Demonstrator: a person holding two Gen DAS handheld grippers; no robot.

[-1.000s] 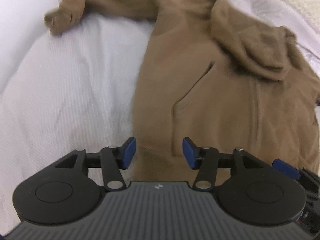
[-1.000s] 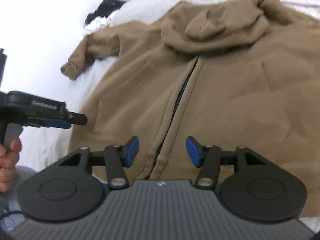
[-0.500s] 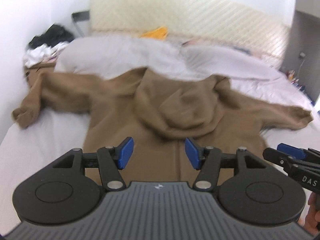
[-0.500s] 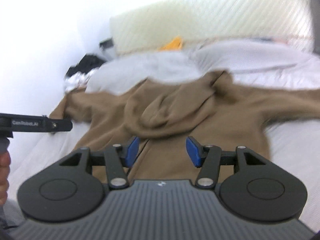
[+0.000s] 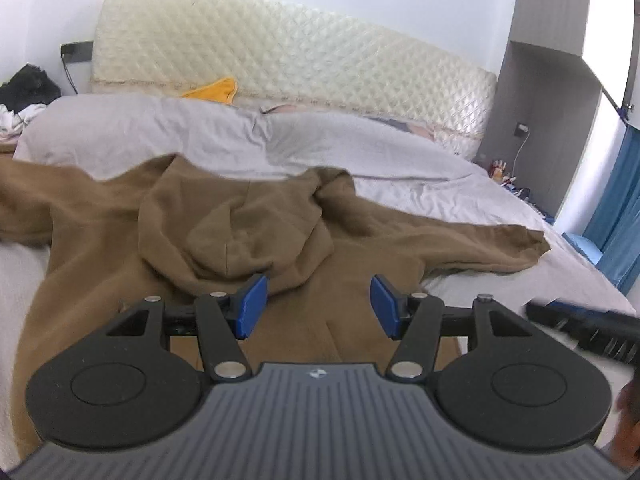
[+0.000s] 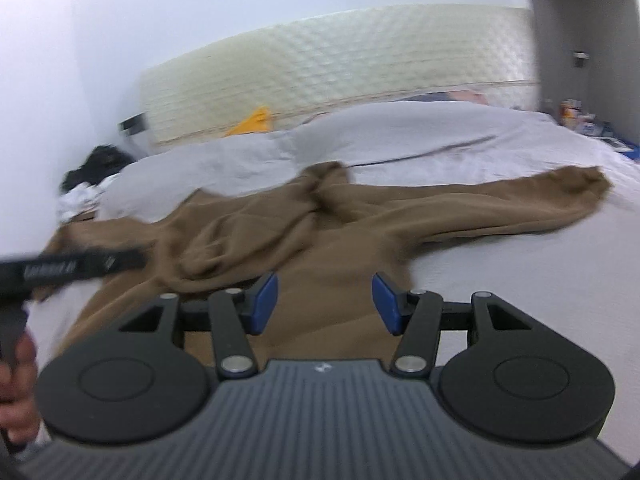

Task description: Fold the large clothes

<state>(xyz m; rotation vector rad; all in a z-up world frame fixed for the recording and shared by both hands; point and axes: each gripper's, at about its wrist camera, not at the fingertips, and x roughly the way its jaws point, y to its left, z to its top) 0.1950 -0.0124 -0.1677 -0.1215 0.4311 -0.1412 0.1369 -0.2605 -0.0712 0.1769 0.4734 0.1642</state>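
Left wrist view: the left gripper [image 5: 316, 306] is held above a bed [image 5: 500, 204], its blue-padded jaws spread wide with nothing between them. A brown hooded sweatshirt [image 5: 120, 280] lies spread out on the white bedcover, front side up, with the hood [image 5: 236, 228] folded down over the chest and one sleeve [image 5: 472, 248] stretched out to the right. The other sleeve runs off toward the left edge. Two grey pillows [image 5: 360, 148] sit side by side beyond the sweatshirt, in front of a cream quilted headboard [image 5: 300, 60]. A small orange cloth [image 5: 214, 90] rests between pillows and headboard, and a dark heap of clothes [image 5: 28, 84] lies at far left. Right wrist view, somewhat blurred: the right gripper [image 6: 324, 304] also hangs over the lower part of the sweatshirt, jaws wide apart and holding nothing. The left gripper's body shows at the left edge of this view, gripped by a hand [image 6: 18, 392].
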